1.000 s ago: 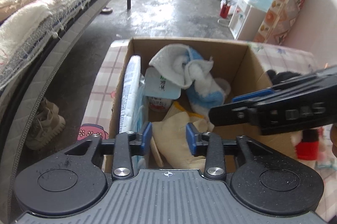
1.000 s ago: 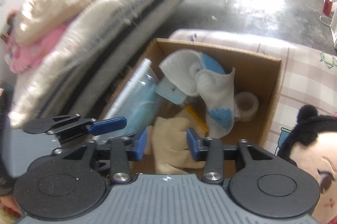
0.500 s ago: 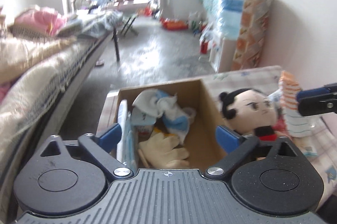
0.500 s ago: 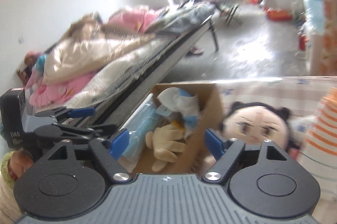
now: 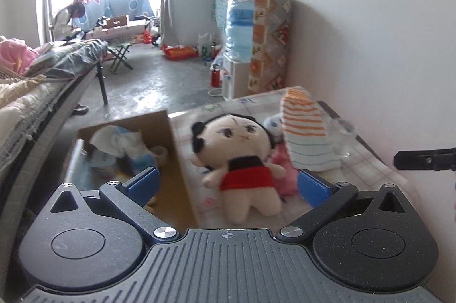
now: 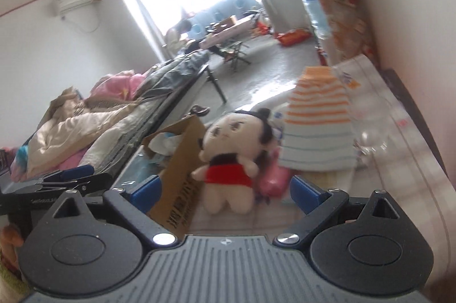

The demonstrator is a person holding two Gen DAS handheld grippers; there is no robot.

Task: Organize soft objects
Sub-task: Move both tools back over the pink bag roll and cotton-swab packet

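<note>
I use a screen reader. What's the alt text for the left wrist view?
The open left hand-held gripper faces a plush doll in a red dress, standing on a checked cloth beside a cardboard box of soft items, with a striped sock behind.

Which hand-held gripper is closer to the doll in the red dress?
Too close to call. The doll sits just ahead of both the left hand-held gripper and the right hand-held gripper, touching neither.

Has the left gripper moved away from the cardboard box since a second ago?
Yes. The left gripper has swung right of the cardboard box, now facing the plush doll; its jaws have just been opening, nothing between them.
</note>
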